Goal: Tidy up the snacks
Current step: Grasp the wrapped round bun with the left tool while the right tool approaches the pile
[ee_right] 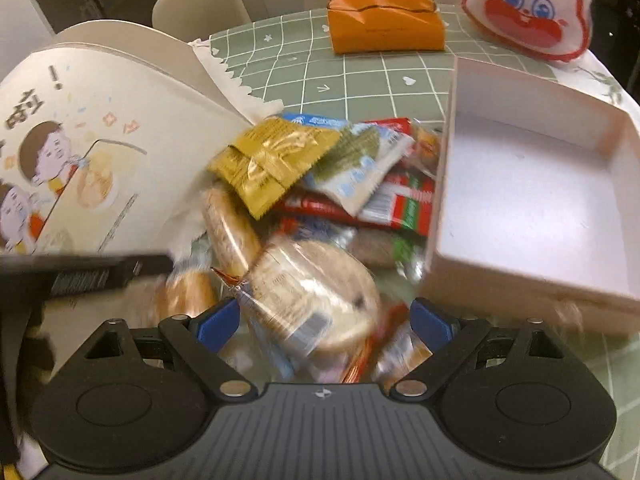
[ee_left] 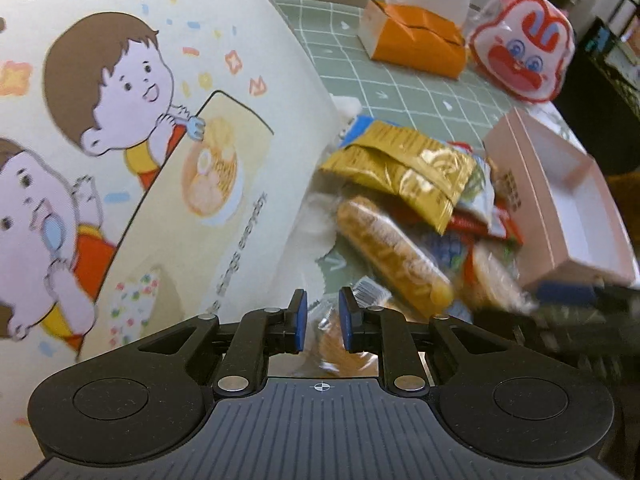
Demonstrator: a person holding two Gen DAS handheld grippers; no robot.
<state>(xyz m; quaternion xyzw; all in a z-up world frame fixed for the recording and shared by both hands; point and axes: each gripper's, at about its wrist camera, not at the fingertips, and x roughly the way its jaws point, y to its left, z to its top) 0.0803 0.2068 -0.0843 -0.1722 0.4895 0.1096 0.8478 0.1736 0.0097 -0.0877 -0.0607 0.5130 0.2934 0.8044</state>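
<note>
Writing: on the cartoon box (ee_left: 132, 152) I can read only "everyday" running along its side; the big brown characters at its top are cut off by the frame, and I cannot read them.
Labels: the gold packet (ee_right: 268, 162) and the red-and-green wrapper (ee_right: 408, 204) carry print too blurred for me to make out.
Snack pile: heaped on the green grid tablecloth (ee_right: 320, 72), between the cartoon box at 9 o'clock and the pink box (ee_right: 532, 184) at 3 o'clock in my right wrist view.
Pink box: open-topped, tilted, and I see nothing inside but its pale floor.
Cartoon box contents: hidden from me; only its printed outer wall with two children and a noodle bowl shows.
Left gripper (ee_left: 322, 322): pads nearly together with a narrow gap, hovering over a clear-wrapped snack (ee_left: 332, 344) at 6 o'clock; I cannot tell whether the pads touch it.
Right gripper (ee_right: 326, 320): jaws spread wide on either side of the round wrapped pastry (ee_right: 316, 296), apart from it as far as the blur lets me judge.
Long wrapped roll (ee_left: 392, 252): lies just below the gold packet in the left wrist view.
Far side: an orange tissue box (ee_right: 384, 24) at 12 o'clock, a red-and-white cartoon-face bag (ee_right: 532, 4) at 1 o'clock.
Hard to see: motion blur smears the lower pile and the dark gripper arm at 9 o'clock in the right view.
</note>
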